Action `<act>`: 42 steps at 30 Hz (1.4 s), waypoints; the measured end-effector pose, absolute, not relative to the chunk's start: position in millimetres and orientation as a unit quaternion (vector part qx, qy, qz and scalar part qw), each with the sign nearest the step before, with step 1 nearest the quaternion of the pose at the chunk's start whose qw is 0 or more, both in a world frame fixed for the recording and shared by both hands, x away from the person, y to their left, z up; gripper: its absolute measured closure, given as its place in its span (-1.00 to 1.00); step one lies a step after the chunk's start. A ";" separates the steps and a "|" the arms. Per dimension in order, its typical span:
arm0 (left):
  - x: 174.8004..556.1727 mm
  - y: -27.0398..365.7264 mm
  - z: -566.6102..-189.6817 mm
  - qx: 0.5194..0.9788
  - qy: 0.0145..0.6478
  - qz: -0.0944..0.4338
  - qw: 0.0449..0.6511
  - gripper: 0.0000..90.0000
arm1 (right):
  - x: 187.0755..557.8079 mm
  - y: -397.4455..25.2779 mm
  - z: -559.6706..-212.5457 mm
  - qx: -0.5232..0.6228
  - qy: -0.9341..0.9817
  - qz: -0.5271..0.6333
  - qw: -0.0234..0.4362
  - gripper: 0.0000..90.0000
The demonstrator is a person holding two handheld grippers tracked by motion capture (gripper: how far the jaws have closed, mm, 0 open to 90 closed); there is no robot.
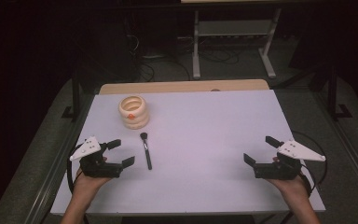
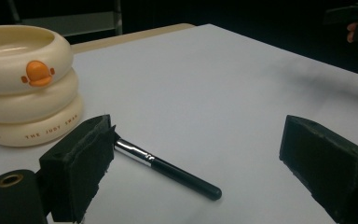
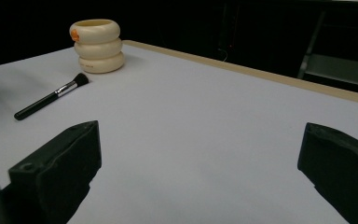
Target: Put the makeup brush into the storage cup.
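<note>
Brush (image 1: 146, 150) just right of left claw (image 1: 120, 153) — untouched.

A white table (image 1: 205, 135) stands before a grey metal frame (image 1: 196, 46) behind.

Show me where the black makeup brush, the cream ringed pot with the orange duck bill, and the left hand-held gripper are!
Black makeup brush with silver collar (image 1: 146, 151): high view, on its handle.
Cream ringed plastic pot with orange duck bill (image 1: 134, 113): high view, on its side wall.
Left hand-held gripper (image 1: 121, 152): high view, midway between its open fingertips.
</note>
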State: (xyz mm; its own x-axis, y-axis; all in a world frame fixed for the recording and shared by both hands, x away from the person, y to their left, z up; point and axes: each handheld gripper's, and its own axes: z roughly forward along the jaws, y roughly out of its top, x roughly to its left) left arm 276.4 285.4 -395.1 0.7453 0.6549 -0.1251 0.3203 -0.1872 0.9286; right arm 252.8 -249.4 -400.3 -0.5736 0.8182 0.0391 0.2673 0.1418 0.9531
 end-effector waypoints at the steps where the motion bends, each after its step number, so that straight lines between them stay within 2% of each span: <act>1: 277.2 284.7 -394.5 0.755 0.324 0.153 0.549 -0.79 | 252.4 -249.3 -400.3 0.382 0.710 0.532 0.258 -1.00; 42: 318.0 267.3 -381.0 0.751 0.323 0.169 0.550 -0.79 | 252.8 -247.7 -399.8 0.382 0.710 0.532 0.258 -1.00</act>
State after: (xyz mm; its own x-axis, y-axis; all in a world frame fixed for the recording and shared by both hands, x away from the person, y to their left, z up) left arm 318.0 267.3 -381.0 0.7337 0.6719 -0.1012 0.2993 -0.1859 0.9359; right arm 252.8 -247.7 -399.8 -0.5756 0.8168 0.0405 0.2682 0.1418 0.9529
